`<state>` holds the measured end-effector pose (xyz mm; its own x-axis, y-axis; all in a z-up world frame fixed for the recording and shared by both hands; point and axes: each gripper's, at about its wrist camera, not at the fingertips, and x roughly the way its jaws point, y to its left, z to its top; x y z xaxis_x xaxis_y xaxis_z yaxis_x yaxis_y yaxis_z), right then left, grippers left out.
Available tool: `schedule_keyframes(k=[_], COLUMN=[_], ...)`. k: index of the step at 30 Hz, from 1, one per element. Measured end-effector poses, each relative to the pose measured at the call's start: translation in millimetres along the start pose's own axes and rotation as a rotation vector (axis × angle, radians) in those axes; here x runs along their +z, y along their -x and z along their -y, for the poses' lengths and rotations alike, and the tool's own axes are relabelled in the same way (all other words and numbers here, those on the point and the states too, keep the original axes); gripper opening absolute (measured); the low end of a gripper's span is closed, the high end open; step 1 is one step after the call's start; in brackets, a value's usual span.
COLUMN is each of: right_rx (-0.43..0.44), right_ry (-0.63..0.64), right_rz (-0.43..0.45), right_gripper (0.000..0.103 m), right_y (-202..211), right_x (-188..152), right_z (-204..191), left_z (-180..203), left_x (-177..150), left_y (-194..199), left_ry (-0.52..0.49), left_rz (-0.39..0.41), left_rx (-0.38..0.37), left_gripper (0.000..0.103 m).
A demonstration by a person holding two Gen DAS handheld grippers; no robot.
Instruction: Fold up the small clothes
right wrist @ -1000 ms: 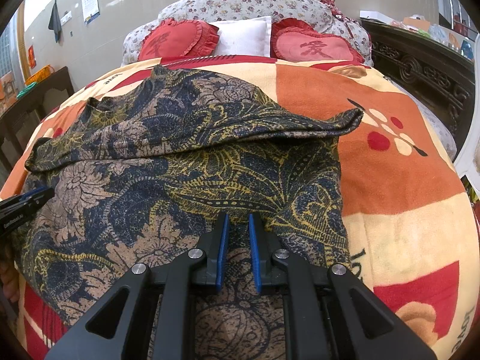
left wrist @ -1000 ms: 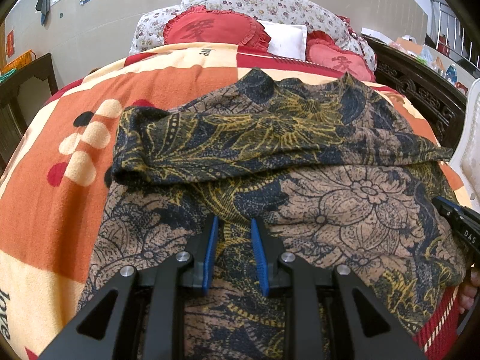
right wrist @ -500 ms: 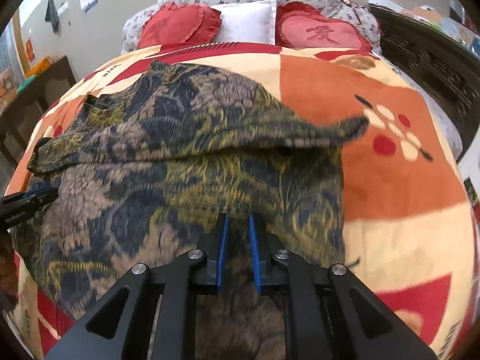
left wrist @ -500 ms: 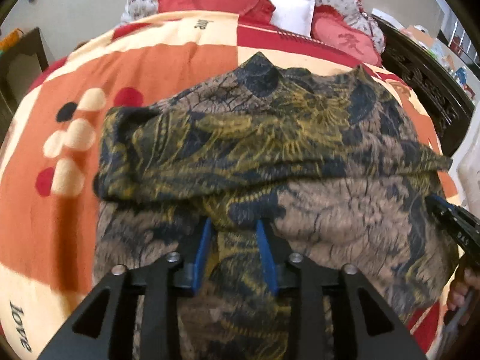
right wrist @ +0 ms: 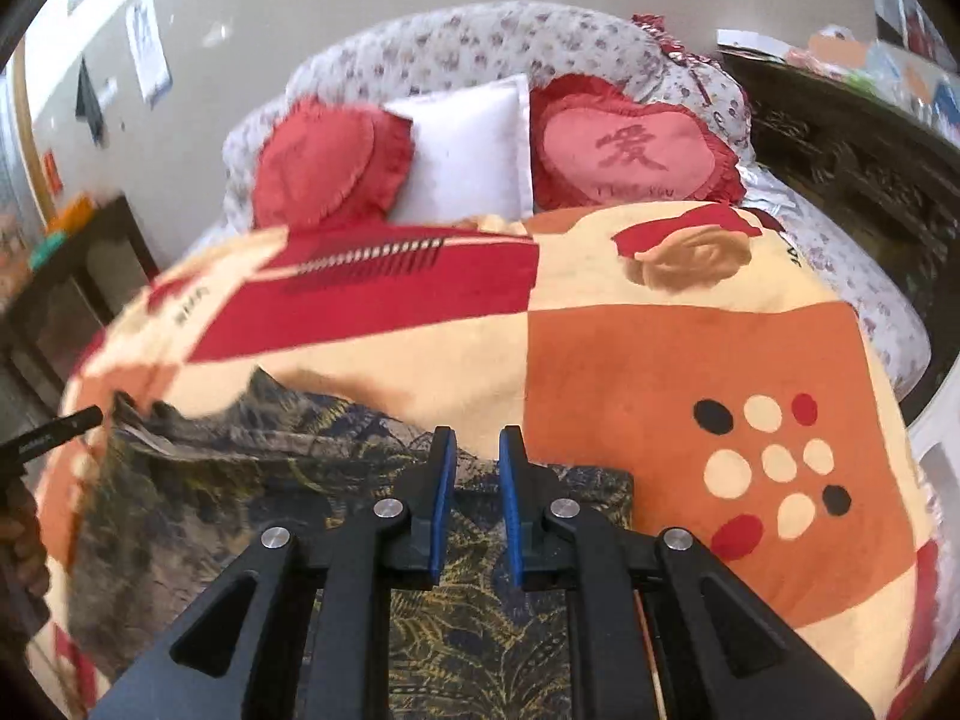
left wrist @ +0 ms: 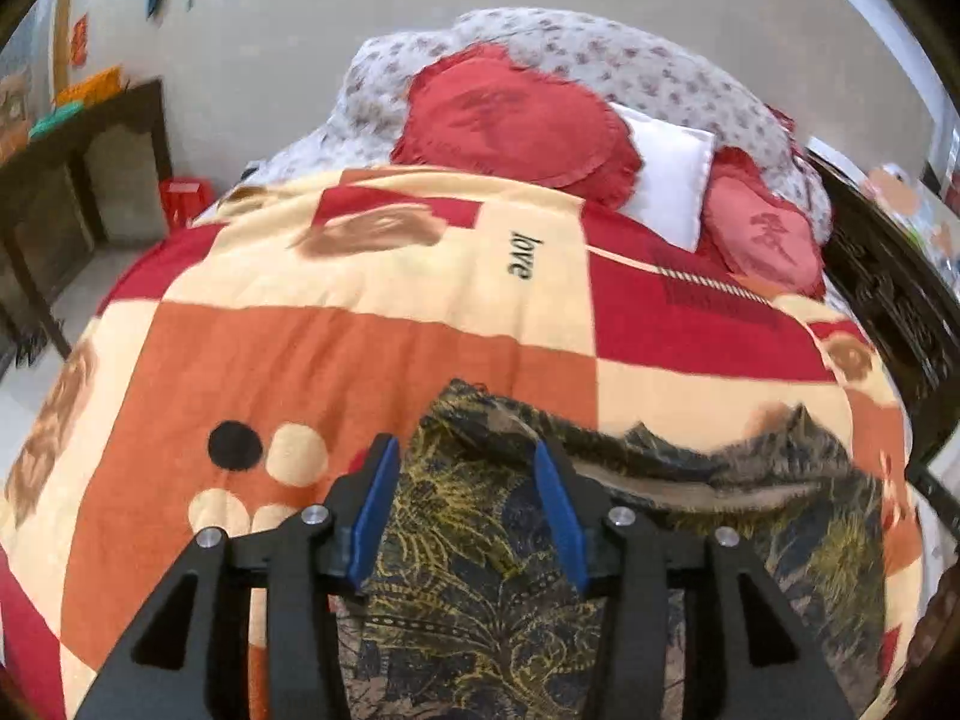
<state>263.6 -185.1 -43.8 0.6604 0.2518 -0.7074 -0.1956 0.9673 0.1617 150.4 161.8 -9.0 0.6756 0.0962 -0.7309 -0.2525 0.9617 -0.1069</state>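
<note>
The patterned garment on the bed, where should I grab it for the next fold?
Probably the garment's far folded edge, one gripper near each end. Come down from above and slide a finger under. That edge lies bunched and slightly raised off the blanket, while the rest lies flat.

A patchwork fleece blanket in orange, cream and red, printed "love", covers the bed; two red frilled heart-shaped cushions flank a plain white pillow at its head; a floral quilted headboard stands behind them; dark carved wooden furniture stands right of the bed.
</note>
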Motion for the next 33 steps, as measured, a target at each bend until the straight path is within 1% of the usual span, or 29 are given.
schedule_keyframes(k=[3,5,6,7,9,10,11,12,13,14,15,17,18,21,24,25,26,27,28,29,30,31,33], right_rx=[0.003,0.01,-0.006,-0.034,-0.071,-0.084,-0.097,-0.115,-0.124,-0.111,-0.079,-0.005,-0.002,-0.02,-0.018,-0.026,-0.054,-0.084,-0.126,-0.15,-0.156,-0.147,-0.091], right_ry=[-0.028,-0.023,-0.006,0.009,-0.01,-0.031,-0.046,-0.061,-0.091,-0.133,-0.173,-0.225,-0.216,-0.186,-0.192,-0.189,-0.174,-0.151,-0.105,-0.059,-0.016,0.014,0.084], right_rz=[-0.012,-0.019,-0.015,-0.008,-0.013,-0.018,-0.019,0.011,0.025,0.016,0.007,-0.018,-0.018,-0.013,-0.014,-0.014,-0.012,-0.008,0.008,0.022,0.032,0.044,0.066], right_gripper=[0.024,0.024,0.024,0.024,0.025,0.027,0.036,0.051,0.06,0.07,0.077,0.077,0.077,0.077,0.077,0.077,0.078,0.074,0.07,0.064,0.064,0.064,0.064], right_y=[-4,-11,-14,-19,-30,-38,-47,-51,-53,-55,-59,-70,-71,-73,-73,-72,-68,-63,-51,-39,-27,-15,10], right_x=[-14,-20,-24,-27,-31,-34,-38,-46,-50,-50,-50,-49,-48,-47,-45,-45,-43,-41,-39,-40,-41,-45,-61], right_z=[-4,-13,-19,-25,-26,-24,-19,-14,-7,2,12,28,29,24,16,17,13,9,-1,-10,-21,-31,-54], left_z=[16,30,35,39,36,31,24,19,17,15,15,16,16,13,15,16,18,17,17,19,18,19,18], left_x=[-15,-28,-32,-36,-37,-38,-39,-41,-41,-41,-41,-42,-41,-40,-41,-41,-41,-41,-41,-41,-41,-41,-41], left_y=[-5,-16,-21,-25,-42,-51,-58,-58,-59,-60,-60,-62,-63,-65,-66,-66,-67,-67,-67,-67,-67,-67,-67], left_ry=[-0.045,-0.081,-0.092,-0.094,-0.08,-0.069,-0.048,-0.032,-0.023,-0.018,-0.014,-0.01,-0.008,0.007,-0.006,-0.011,-0.014,-0.014,-0.012,-0.013,-0.017,-0.02,-0.021], left_rz=[-0.01,-0.017,-0.012,-0.009,-0.006,-0.015,-0.026,-0.009,0.001,0.005,0.011,0.014,0.013,0.006,0.002,0.001,0.0,-0.001,-0.002,-0.001,0.0,0.0,-0.002], left_rx=[-0.07,-0.097,-0.094,-0.077,-0.051,-0.048,-0.08,-0.109,-0.124,-0.129,-0.13,-0.129,-0.131,-0.146,-0.129,-0.122,-0.117,-0.116,-0.118,-0.118,-0.114,-0.112,-0.118], left_gripper=[0.051,0.053,0.055,0.059,0.059,0.059,0.06,0.06,0.06,0.06,0.06,0.06,0.06,0.061,0.062,0.062,0.063,0.063,0.063,0.063,0.063,0.063,0.064])
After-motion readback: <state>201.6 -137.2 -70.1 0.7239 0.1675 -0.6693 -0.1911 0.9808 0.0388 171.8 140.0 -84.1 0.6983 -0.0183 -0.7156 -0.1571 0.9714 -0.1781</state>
